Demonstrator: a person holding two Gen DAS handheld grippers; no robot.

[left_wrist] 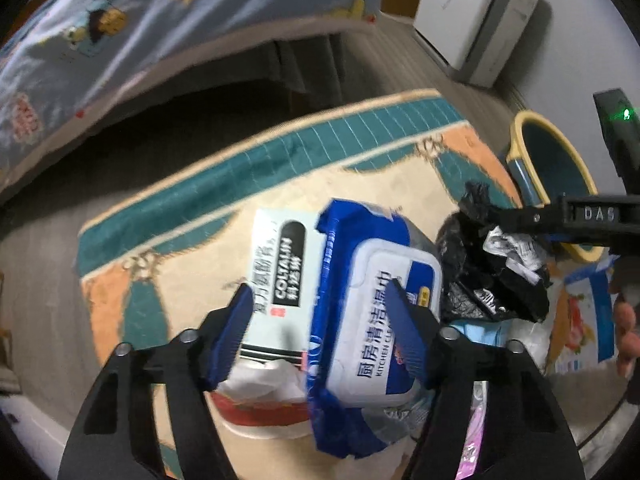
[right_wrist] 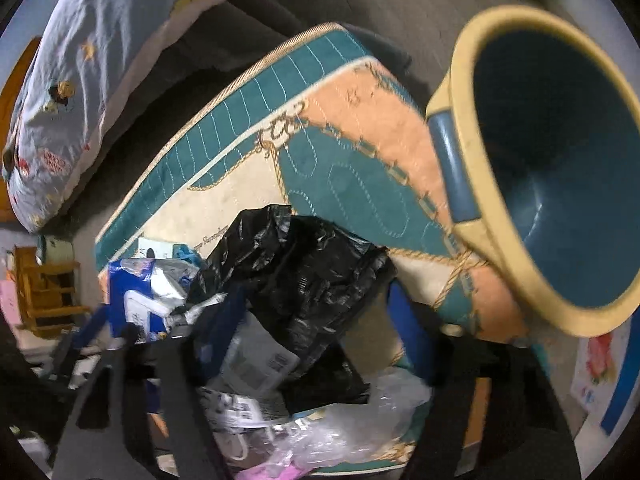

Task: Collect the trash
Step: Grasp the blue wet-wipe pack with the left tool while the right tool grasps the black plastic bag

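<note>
My left gripper (left_wrist: 322, 320) is open, its blue pads on either side of a blue and white wet-wipe pack (left_wrist: 372, 312) that lies partly over a pale medicine box (left_wrist: 280, 276) on the rug. My right gripper (right_wrist: 316, 320) is open around a crumpled black plastic bag (right_wrist: 304, 272) with a white printed label (right_wrist: 260, 364); whether the pads touch it is unclear. The bag also shows in the left wrist view (left_wrist: 492, 264), with the right gripper reaching in from the right. A blue bin with a yellow rim (right_wrist: 560, 168) stands just right of the bag.
A teal, peach and cream rug (left_wrist: 280, 168) lies beside a bed with a blue cartoon quilt (left_wrist: 160, 12). Clear plastic wrap (right_wrist: 360, 420), white tissue (left_wrist: 264, 380) and a colourful packet (left_wrist: 580, 320) litter the rug. A white cabinet (left_wrist: 476, 12) stands by the far wall.
</note>
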